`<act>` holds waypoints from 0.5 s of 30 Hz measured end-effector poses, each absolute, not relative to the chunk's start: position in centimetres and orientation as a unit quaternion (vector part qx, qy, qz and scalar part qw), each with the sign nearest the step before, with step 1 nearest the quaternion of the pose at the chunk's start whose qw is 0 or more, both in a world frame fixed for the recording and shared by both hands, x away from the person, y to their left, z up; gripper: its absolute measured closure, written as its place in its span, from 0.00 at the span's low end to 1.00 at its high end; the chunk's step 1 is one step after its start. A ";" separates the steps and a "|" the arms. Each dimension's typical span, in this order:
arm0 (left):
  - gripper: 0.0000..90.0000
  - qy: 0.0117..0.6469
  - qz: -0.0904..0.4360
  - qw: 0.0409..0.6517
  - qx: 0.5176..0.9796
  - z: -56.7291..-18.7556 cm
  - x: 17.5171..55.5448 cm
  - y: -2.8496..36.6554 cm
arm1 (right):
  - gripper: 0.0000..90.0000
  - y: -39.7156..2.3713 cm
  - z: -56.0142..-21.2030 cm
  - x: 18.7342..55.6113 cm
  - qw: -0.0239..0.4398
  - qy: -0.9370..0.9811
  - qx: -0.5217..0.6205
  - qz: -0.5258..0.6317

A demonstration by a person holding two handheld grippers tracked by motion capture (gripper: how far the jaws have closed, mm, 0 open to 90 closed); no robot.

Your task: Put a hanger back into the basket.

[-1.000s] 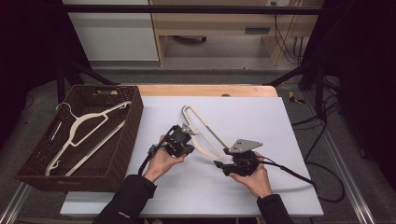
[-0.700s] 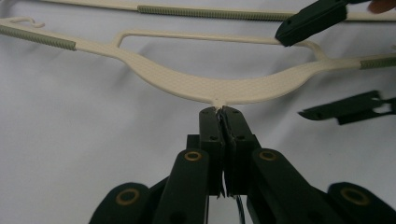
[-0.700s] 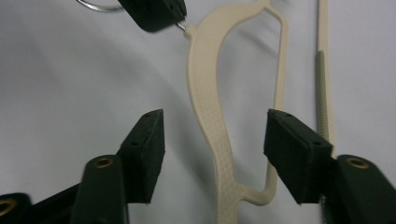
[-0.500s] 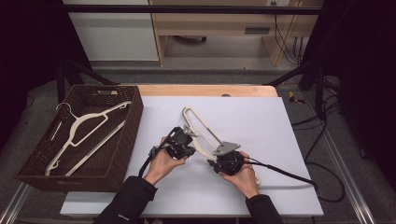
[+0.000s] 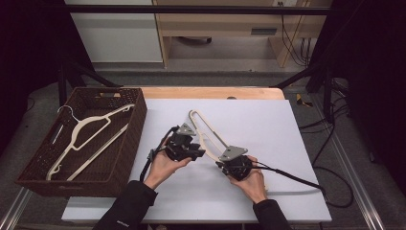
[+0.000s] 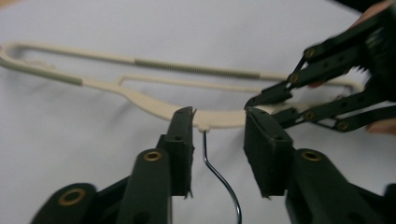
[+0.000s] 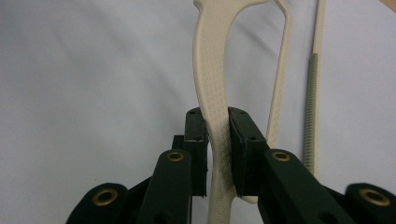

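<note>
High view: a cream plastic clothes hanger [image 5: 207,133] lies on the white table top [image 5: 268,120], between the left gripper [image 5: 197,152] and the right gripper [image 5: 221,165], each held in a hand coming in from the bottom edge. To the left, touching the table's side, stands a brown wicker basket [image 5: 28,170] with two more cream hangers [image 5: 91,139] lying inside. Against the picture a second ago, the right gripper has come in from the right and down onto the near arm of the hanger, while the left gripper sits much where it was. Left gripper view: its jaws have just been opening and now stand apart on either side of the hanger's neck [image 6: 205,122], where the metal hook [image 6: 219,179] hangs free between them, pads not pressing; farther off, the right gripper [image 6: 261,100] reaches the same arm. Right gripper view: its jaws have just been closing and the pads [image 7: 239,140] clamp the textured arm of the hanger [image 7: 212,107] between them, the ribbed bar [image 7: 312,116] just beside. Judgement: hold has passed from left tool to right, so the hanger looks ready to be lifted toward the basket by the right hand alone.
</note>
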State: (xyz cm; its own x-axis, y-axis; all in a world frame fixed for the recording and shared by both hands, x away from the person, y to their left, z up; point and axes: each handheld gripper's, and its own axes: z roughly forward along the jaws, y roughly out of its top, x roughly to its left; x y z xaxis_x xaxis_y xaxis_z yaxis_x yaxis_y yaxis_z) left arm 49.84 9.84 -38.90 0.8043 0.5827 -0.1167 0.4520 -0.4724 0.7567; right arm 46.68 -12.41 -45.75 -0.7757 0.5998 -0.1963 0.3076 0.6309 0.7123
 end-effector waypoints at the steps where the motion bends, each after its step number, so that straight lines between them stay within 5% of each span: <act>1: 0.64 0.304 0.087 0.429 0.846 -38.4 49.6 10.1 | 0.88 -12.5 -45.7 46.7 0.216 0.877 0.257 0.343; 6: 0.40 0.286 0.133 0.477 0.820 -35.7 48.7 12.2 | 0.90 -13.2 -44.8 46.5 0.224 0.875 0.260 0.342; 15: 0.16 0.275 0.185 0.492 0.805 -33.9 46.4 15.9 | 0.94 -15.4 -42.1 46.0 0.255 0.861 0.269 0.348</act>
